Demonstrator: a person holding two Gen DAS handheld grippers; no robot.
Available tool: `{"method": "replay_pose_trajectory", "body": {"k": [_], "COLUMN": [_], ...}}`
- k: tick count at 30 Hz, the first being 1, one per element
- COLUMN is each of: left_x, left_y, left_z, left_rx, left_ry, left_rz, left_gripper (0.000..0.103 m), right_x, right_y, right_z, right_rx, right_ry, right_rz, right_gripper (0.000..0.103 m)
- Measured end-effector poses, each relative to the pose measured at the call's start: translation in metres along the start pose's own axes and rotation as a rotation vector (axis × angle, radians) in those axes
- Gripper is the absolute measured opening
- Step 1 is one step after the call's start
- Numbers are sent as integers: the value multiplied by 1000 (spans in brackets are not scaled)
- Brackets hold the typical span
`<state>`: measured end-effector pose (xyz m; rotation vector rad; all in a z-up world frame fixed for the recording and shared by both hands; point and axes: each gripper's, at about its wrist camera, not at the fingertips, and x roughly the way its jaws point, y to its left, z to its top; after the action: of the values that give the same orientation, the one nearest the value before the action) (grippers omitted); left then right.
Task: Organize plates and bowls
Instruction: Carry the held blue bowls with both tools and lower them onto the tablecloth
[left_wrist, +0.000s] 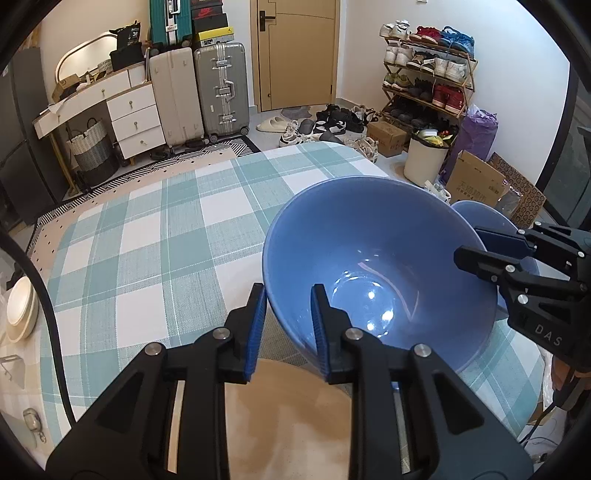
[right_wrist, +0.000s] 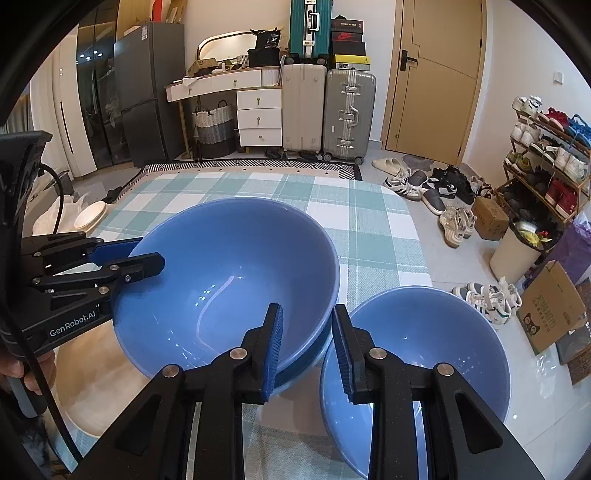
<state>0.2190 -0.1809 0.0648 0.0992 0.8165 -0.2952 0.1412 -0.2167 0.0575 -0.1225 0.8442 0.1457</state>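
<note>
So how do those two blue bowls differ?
The big bowl is wider and deeper than the small bowl. The big bowl has both grippers' jaws straddling its rim and sits tilted; the small bowl stands level with nothing gripping it. Both are glossy blue and empty.
</note>
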Motion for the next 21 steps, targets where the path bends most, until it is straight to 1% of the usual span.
{"method": "replay_pose_trajectory", "body": {"k": [6,10,21], "left_x": [3,14,32], "left_y": [1,5,10], "left_z": [-1,-4,-13], "left_rx": [0,3,-2], "left_ry": [2,10,34], "left_rz": [-1,-2,-12], "left_gripper": [20,20,20], "right_x": [5,10,19], "right_y": [2,1,11], "right_z": [-2,-5,-12], "right_rx": [-9,-12,-58], "right_ry": [3,11,18], "right_rz": [-13,-17,-75], "right_gripper": [28,28,28]}}
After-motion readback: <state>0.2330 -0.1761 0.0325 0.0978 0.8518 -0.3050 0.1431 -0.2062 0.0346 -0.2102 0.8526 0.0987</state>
